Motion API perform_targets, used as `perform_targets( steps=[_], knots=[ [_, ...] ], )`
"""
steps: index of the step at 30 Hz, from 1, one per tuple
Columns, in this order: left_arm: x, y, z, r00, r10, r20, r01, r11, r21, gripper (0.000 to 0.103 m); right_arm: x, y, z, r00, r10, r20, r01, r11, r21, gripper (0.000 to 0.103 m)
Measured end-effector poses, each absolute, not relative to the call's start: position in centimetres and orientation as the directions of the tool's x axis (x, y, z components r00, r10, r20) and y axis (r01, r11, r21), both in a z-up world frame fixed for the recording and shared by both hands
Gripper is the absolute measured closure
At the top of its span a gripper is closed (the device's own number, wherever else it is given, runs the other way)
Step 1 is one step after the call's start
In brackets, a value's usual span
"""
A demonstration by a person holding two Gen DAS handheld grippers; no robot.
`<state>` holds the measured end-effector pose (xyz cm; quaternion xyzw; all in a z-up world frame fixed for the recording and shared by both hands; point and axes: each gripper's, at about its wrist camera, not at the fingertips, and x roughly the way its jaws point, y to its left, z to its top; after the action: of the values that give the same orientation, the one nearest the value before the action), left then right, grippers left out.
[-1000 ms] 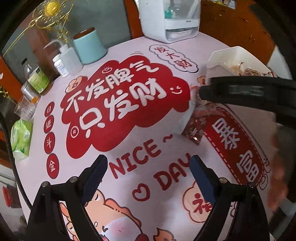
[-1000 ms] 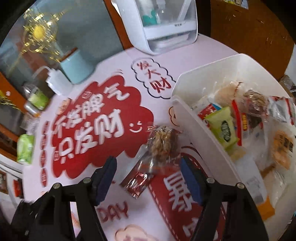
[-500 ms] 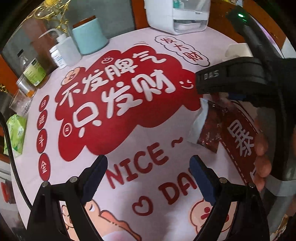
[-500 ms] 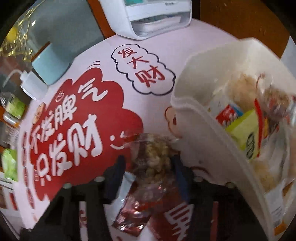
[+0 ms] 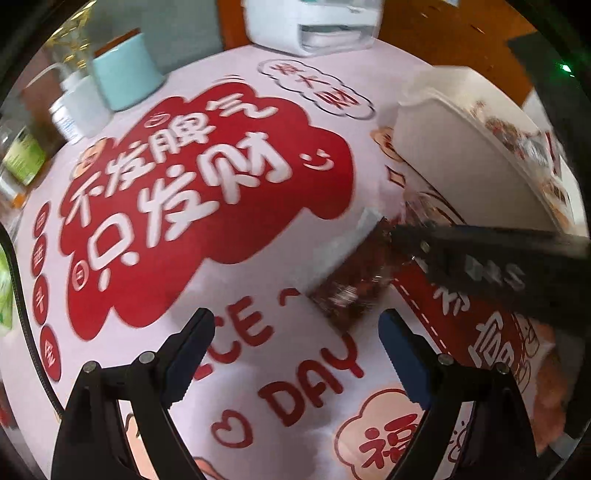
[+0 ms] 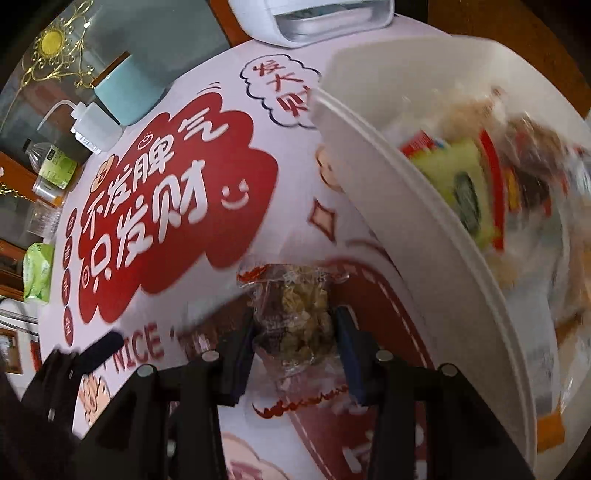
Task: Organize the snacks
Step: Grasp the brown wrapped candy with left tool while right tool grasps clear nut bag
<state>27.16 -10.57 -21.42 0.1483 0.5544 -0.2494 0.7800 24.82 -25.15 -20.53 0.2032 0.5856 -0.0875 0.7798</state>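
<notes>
In the right wrist view, the right gripper (image 6: 295, 332) was clamped on a clear snack packet (image 6: 295, 314) with pale, lumpy pieces inside; both pads pressed its sides, and its crimped red-edged ends stuck out above and below the jaws. The packet hung over the printed tablecloth (image 6: 177, 206), just beside the outer wall of the white bin (image 6: 388, 206). Only this view looked into the bin, where a green wrapped snack (image 6: 465, 188) and several red and clear packets lay in a blurred heap. It also caught the tip of the left gripper (image 6: 99, 347) at the lower left edge. The left wrist view showed what the other hid: a dark red snack packet (image 5: 354, 280) lying flat on the cloth (image 5: 240, 369) above the letters "DAY", near the bin's wall (image 5: 461, 162). The left gripper (image 5: 295, 343) hovered over it with its jaws spread wide and nothing between them; the red packet lay just ahead of the right fingertip, apart from it. From this side the right gripper (image 5: 406, 236) appeared as a blurred black bar crossing in from the right, its tip above the red packet. Both views shared the teal canister (image 5: 125, 70) and the white appliance (image 5: 314, 26) at the table's far edge.
</notes>
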Motion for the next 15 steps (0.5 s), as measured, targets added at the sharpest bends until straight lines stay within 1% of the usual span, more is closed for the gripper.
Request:
perform_targets(
  steps=[3, 7, 11, 15],
  knots=[
    [27.1, -11.5, -22.0, 0.269, -0.209, -0.940, 0.596, 0.803, -0.007, 0.013, 23.0, -25.6, -20.5, 0.295, 0.127, -0.947, 0.395, 0.886, 0.242, 0.061],
    [27.5, -12.5, -22.6, 0.252, -0.203, -0.946, 0.642, 0.767, 0.007, 0.013, 21.1, -26.1, -20.5, 0.293, 0.152, -0.944, 0.407, 0.873, 0.267, 0.061],
    [27.8, -13.5, -22.9, 0.261, -0.176, -0.949, 0.686, 0.725, 0.054, 0.014, 19.6, -26.1, -20.5, 0.279, 0.173, -0.944, 0.399, 0.874, 0.278, 0.061],
    [28.3, -14.7, -23.0, 0.250, -0.165, -0.954, 0.731, 0.678, 0.074, 0.014, 18.1, -26.0, -20.5, 0.266, 0.186, -0.946, 0.384, 0.880, 0.280, 0.061]
  ],
)
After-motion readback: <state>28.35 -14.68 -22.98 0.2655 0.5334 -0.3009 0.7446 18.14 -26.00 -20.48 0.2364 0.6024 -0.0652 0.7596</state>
